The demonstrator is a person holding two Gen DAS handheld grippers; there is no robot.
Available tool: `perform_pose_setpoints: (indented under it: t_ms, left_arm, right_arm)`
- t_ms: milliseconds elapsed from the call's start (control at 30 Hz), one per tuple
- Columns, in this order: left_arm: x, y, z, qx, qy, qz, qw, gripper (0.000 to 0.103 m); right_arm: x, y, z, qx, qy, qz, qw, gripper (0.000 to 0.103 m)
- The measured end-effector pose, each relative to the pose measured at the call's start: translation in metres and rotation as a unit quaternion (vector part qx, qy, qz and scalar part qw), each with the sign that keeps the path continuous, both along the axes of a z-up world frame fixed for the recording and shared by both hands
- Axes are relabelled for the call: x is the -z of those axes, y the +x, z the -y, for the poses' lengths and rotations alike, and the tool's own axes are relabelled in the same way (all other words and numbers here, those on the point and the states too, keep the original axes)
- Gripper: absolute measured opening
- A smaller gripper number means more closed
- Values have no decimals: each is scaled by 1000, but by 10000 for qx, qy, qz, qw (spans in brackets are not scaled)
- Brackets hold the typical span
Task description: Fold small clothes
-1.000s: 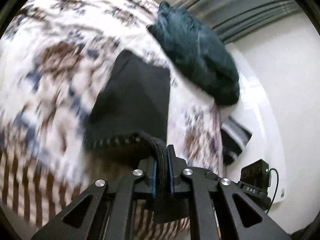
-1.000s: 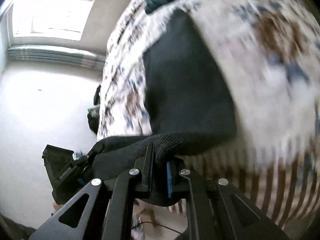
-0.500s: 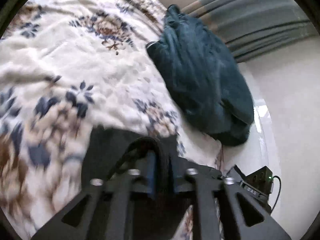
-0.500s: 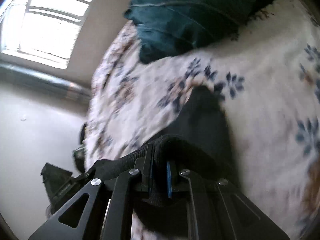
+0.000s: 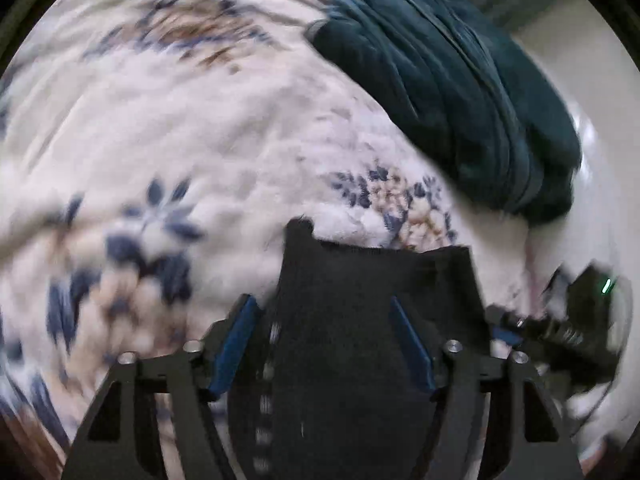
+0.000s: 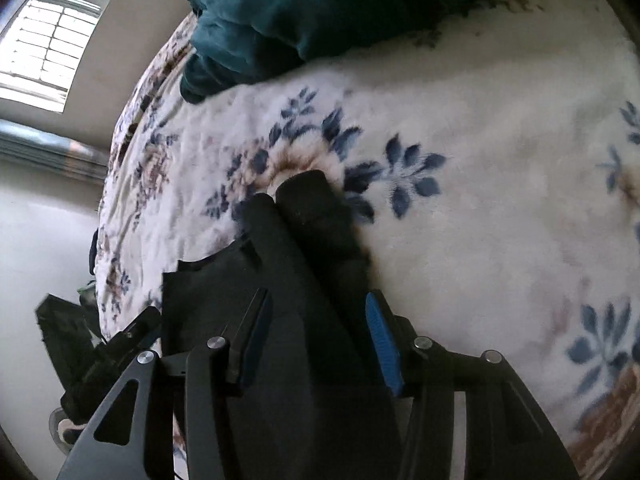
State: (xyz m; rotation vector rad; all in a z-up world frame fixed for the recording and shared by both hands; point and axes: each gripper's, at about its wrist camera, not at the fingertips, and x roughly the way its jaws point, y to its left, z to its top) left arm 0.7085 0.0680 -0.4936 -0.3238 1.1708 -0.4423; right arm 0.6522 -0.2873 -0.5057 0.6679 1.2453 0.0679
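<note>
The black garment (image 5: 372,320) lies on the floral blanket (image 5: 200,128), near the teal cloth (image 5: 460,92). Left gripper (image 5: 324,344) and right gripper (image 6: 316,332): jaws apart, right just opening, left just narrowing; garment lying between, ungripped.

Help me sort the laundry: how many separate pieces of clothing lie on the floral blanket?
2. A black garment lies under both grippers' open jaws; a dark teal garment is bunched at the floral blanket's far edge. More could be out of view.
</note>
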Motion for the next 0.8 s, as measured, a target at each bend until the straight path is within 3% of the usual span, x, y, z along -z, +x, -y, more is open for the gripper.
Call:
perform_pose_setpoints:
  t_ms: [33,67,100,267,367,467,533,567,600,633,733,800]
  left_arm:
    - [-3,3,4,97,183,93,9997,5]
    - [-7,4,1,72,212,172,9996,4]
    - [-12,2,-4,-1,166,274,9995,4]
    - [8,11,-24,-201,297,24,9994,3]
    - [31,24,-21,-162,535,-241,9981,3]
    - [24,23,-33,-302,145,-310,9990,5]
    - [10,17,-46,-466,-380,-335,9976,11]
    - [3,10,-51,-493,-594,-329,9965,30]
    - [0,5,-54,-493,-681,-331,9959,56]
    - [-5,-4,-58,-513,-707,-337,9956,64]
    - [-15,-40,-70,-578,-932,-371,9933,65]
    - [-17,-74,-76,-795,-1265,-538,9873,67]
  right_arm:
    - [0,2,-3,-36,-17,38,10000,40]
    - [1,6,-8,-145,-76,130,9998,12]
    - [-1,8,-11,-199,-187,128,9995,8]
    - [-15,8,-5,109,-558,367,9977,7]
    - [2,19,-7,75,-925,-2,9957,7]
    - [17,29,-11,-147,-1046,-383,9937,7]
    - [7,27,-4,-124,-781,-349,9963,14]
    - [1,25,0,-153,-730,-319,9967,23]
    - [-4,21,1,-186,-702,-275,9970,36]
    - [-10,15,4,-228,-640,-211,9975,40]
    - [-18,-11,18,-368,-288,-248,9986,47]
    - [-17,-31,24,-438,-118,-366,9983,63]
